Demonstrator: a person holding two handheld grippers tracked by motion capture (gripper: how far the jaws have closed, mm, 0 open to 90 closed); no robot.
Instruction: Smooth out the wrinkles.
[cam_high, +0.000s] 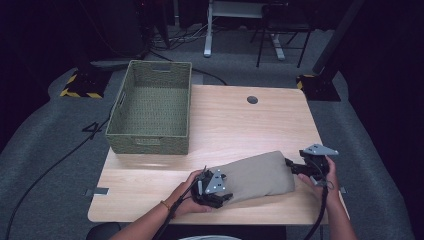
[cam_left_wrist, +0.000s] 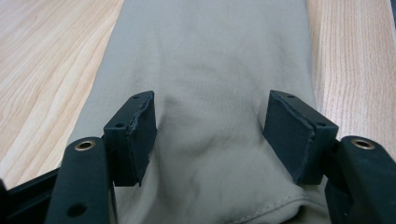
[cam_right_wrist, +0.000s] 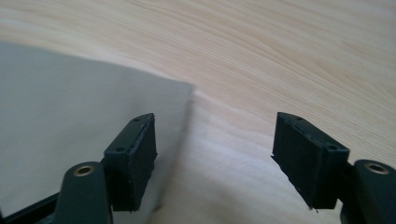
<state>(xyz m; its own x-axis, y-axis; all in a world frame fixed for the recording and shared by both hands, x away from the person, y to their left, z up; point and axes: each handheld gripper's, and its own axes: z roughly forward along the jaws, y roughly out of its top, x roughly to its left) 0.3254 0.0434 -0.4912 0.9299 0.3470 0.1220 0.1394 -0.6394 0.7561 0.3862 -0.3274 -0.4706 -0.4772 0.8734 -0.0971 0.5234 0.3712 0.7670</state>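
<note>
Left tool (cam_high: 220, 192) jaws clamp a bunched fold of the folded beige cloth (cam_high: 257, 175) on the surface (cam_high: 225, 120); right tool (cam_high: 295, 167) jaws apart, just beside the cloth's other end.

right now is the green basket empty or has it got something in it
Empty: the high view shows only bare woven floor inside the green basket; the folded beige cloth lies outside it on the table.

No legible text or labels
</note>
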